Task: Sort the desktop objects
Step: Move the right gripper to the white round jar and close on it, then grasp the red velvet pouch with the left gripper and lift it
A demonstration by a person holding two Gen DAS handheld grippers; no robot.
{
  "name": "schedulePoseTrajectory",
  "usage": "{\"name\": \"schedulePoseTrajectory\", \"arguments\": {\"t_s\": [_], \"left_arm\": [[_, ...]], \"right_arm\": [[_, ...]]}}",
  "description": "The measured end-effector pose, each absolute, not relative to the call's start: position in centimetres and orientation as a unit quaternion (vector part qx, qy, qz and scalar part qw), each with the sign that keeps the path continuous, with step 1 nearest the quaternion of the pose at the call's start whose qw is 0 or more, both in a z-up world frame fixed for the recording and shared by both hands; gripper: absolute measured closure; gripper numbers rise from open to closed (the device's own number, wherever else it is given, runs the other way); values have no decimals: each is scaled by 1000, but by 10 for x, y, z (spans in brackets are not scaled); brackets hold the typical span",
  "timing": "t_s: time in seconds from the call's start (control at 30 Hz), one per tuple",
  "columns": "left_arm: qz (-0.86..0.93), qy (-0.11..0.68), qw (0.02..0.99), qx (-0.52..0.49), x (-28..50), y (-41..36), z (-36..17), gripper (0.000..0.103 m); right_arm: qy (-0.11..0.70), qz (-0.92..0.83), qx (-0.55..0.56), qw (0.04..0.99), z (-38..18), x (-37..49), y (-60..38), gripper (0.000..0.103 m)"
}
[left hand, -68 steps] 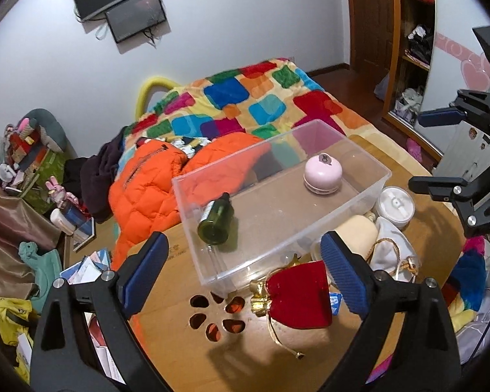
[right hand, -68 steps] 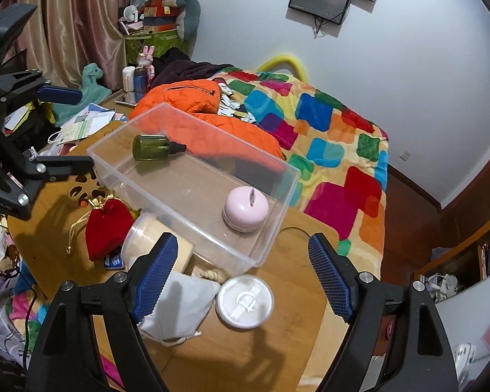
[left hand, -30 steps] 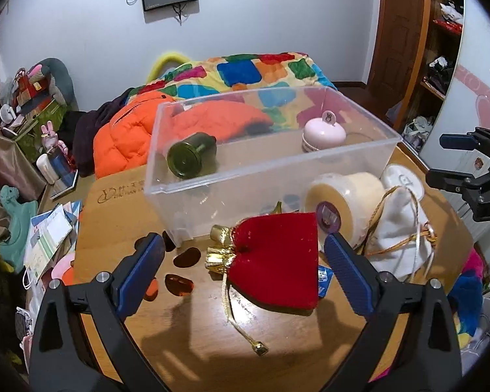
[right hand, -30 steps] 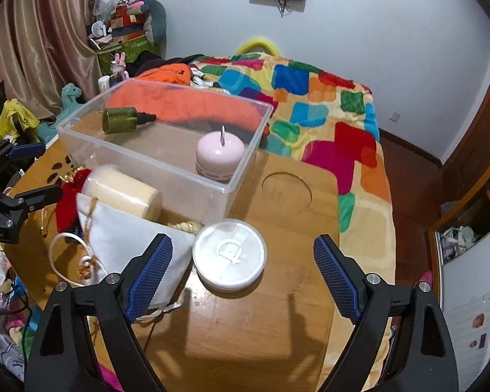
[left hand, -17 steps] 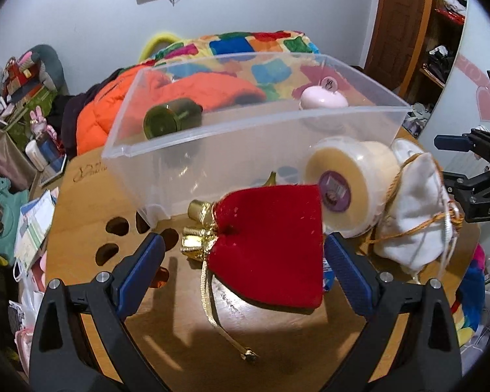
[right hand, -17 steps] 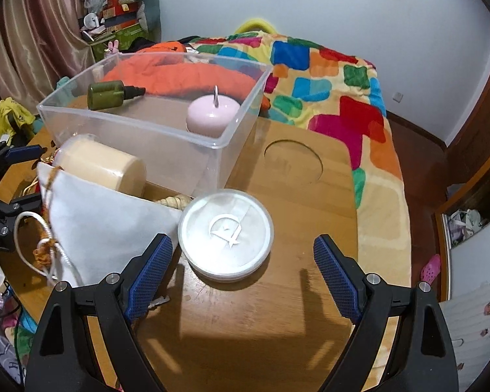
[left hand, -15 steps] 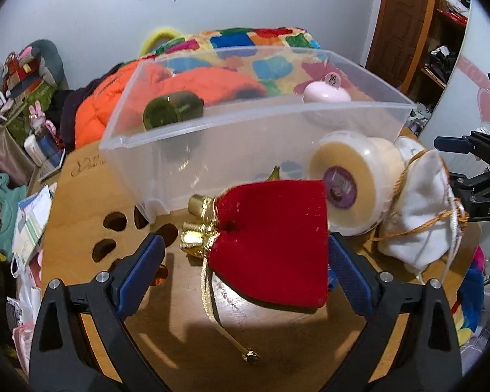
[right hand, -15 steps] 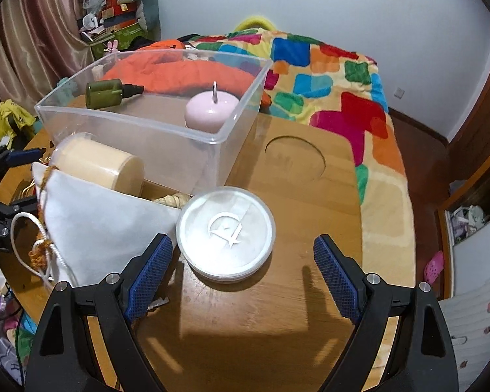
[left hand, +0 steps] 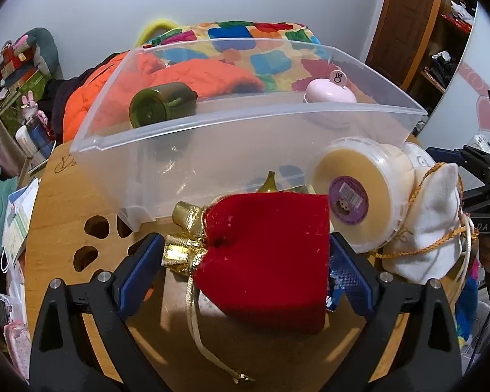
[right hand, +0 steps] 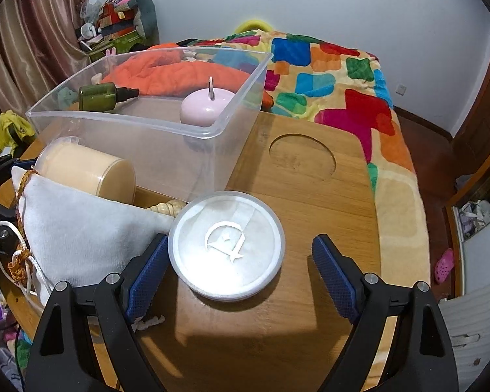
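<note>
Progress: two items sit inside the clear plastic bin (left hand: 212, 137), a green bottle (left hand: 161, 104) toward its left end and a pink round item (right hand: 207, 106) toward its right end. Still out on the wooden table (right hand: 310, 202), all along the bin's near wall: a red velvet pouch (left hand: 268, 254), a cream jar (left hand: 356, 192), a white drawstring pouch (right hand: 81, 228), a small seashell (right hand: 166, 208) and a white round lid-topped container (right hand: 226, 250). By this count the sort looks less than half done. Left gripper (left hand: 245, 268): jaws spread wide, straddling the red pouch, the right pad at or just beside the pouch's edge, the left pad near the gold neck; no pinch. Right gripper (right hand: 240, 266): jaws spread, the round container between them, nearer the left pad, contact not certain. Orientation: the red pouch lies flat near the table's near edge, long axis roughly parallel to the bin's near wall, gold-trimmed mouth pointing to the table's left side, gold cord (left hand: 205, 330) trailing toward the near edge. The cream jar lies on its side, labelled base toward the left gripper. The green bottle lies on its side along the bin's length, nozzle toward the pink item.
</note>
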State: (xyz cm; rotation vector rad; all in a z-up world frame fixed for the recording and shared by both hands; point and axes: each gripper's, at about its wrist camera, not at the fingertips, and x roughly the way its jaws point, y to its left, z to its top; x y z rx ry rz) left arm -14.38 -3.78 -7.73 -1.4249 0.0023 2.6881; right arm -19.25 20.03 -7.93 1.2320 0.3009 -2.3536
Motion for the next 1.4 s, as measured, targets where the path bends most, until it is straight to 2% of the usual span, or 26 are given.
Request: {"name": "schedulePoseTrajectory", "arguments": {"t_s": [0.27,0.33,0.5,0.57,0.7,0.8,0.87,1.2,1.4], "left_arm": [[887,-2,48,-460,-141,-43,-76,14],[886,-5,51,-461,-141,-44,-76,16],[891,-13,57,-451,-140,-46,-75,23],[893,-13,54,-447,-139,-47,-73,32],[894,-22,52,-445,-138,-50,-72,39],[896,-41,51,-439,-136,-57,-70,49],[896,-50,47,-439,-135,-62,-71,60],[903,-41,47,-425,-121,-65,-67,70],[906,-43,49,-419,-115,-66,-58,80]], "right_arm": [[79,-848,455,261,-88,-195,204,32],[82,-849,450,264,-88,-194,204,41],[95,-851,444,263,-88,-190,203,41],[97,-852,442,264,-87,-188,204,41],[96,-856,436,261,-81,-182,209,41],[97,-860,429,259,-75,-179,212,41],[96,-863,424,257,-69,-176,215,41],[86,-863,422,263,-54,-171,215,41],[84,-867,414,264,-43,-165,215,41]]}}
